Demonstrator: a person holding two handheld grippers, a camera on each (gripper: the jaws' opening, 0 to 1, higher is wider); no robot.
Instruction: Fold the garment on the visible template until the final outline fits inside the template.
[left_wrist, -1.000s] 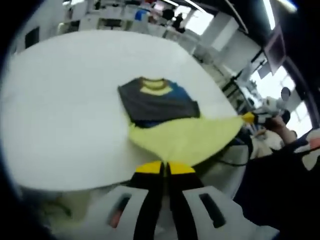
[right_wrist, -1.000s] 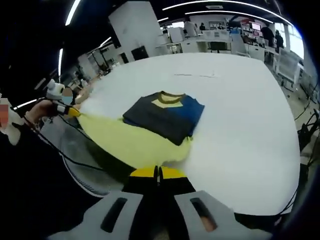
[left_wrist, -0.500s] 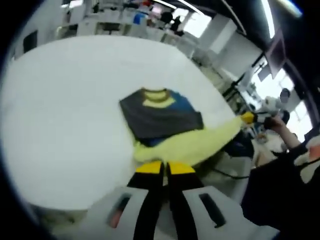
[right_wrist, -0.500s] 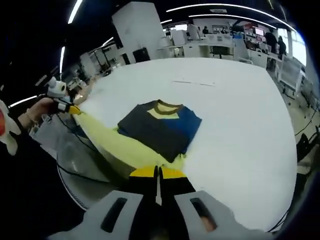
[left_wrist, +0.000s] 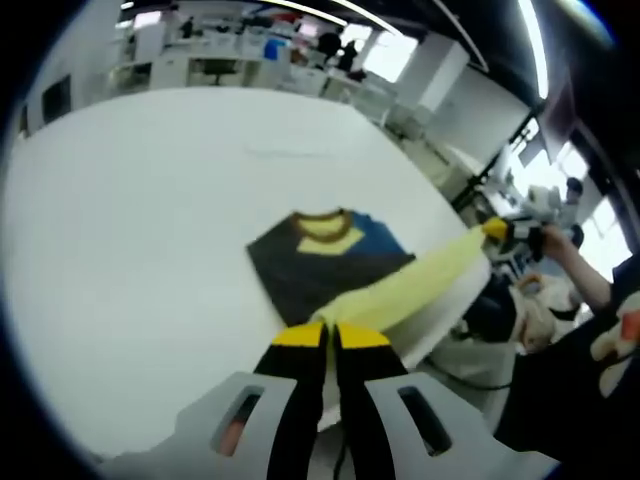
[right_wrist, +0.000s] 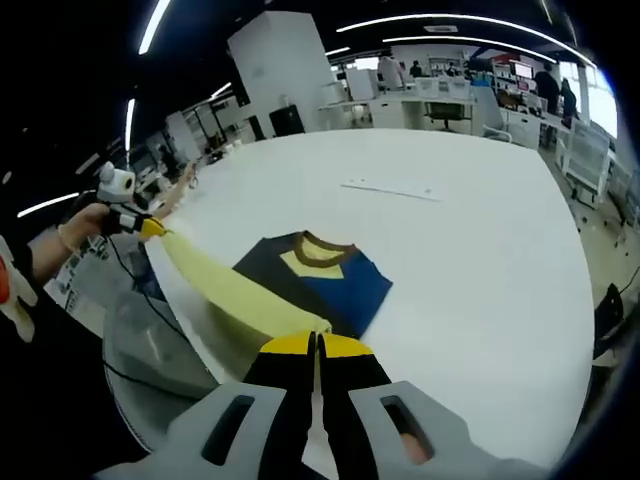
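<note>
On the white table (left_wrist: 120, 220), both tools (left (left_wrist: 331, 334), right (right_wrist: 315, 344)) apparently pinch the garment's (right_wrist: 320, 275) stretched yellow hem.

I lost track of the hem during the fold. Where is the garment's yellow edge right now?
The yellow edge is stretched taut between the left gripper and right gripper, raised above the dark folded garment at the white table's near side.

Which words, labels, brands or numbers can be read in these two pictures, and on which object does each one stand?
None can be read.
The garment shows colour blocks, no lettering that I can make out.
The white table bears only a faint mark, too blurred to read.
Background shelves and screens: too small and blurred.
</note>
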